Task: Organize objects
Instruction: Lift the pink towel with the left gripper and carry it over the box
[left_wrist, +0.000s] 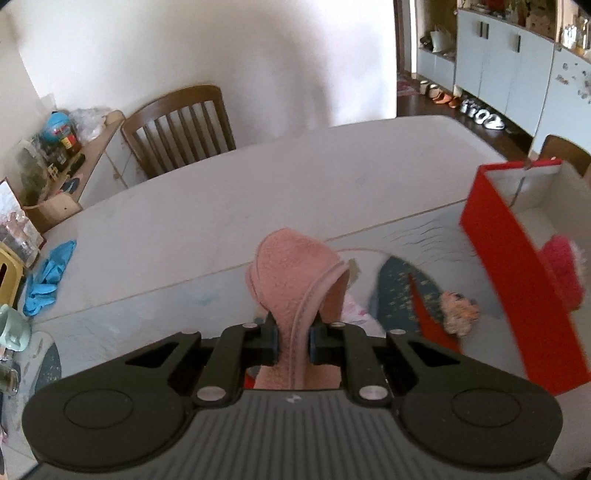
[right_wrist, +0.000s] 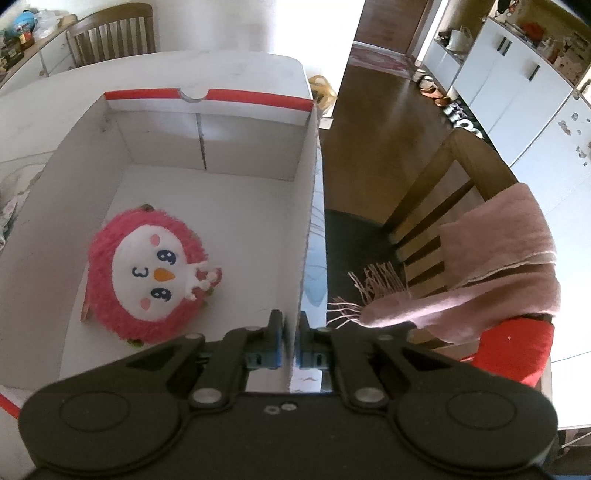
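My left gripper (left_wrist: 293, 341) is shut on a pink fleece cloth (left_wrist: 291, 280), which stands up above the white table (left_wrist: 221, 192). To its right stands the red box (left_wrist: 513, 266) with a white inside, and a pink plush toy (left_wrist: 563, 273) shows in it. My right gripper (right_wrist: 291, 325) is shut on the right wall of that box (right_wrist: 308, 206). Inside lies the round pink plush toy (right_wrist: 147, 273) with a white face. A small furry toy (left_wrist: 460, 308) lies on a blue and red printed cloth (left_wrist: 402, 295) between the fleece and the box.
A wooden chair (left_wrist: 181, 129) stands at the table's far side. A blue glove (left_wrist: 46, 277) and a pale green cup (left_wrist: 13, 328) lie at the left edge. Another chair (right_wrist: 461, 192), draped with a pink scarf (right_wrist: 491, 258), stands right of the box. White cabinets (right_wrist: 517, 81) line the far wall.
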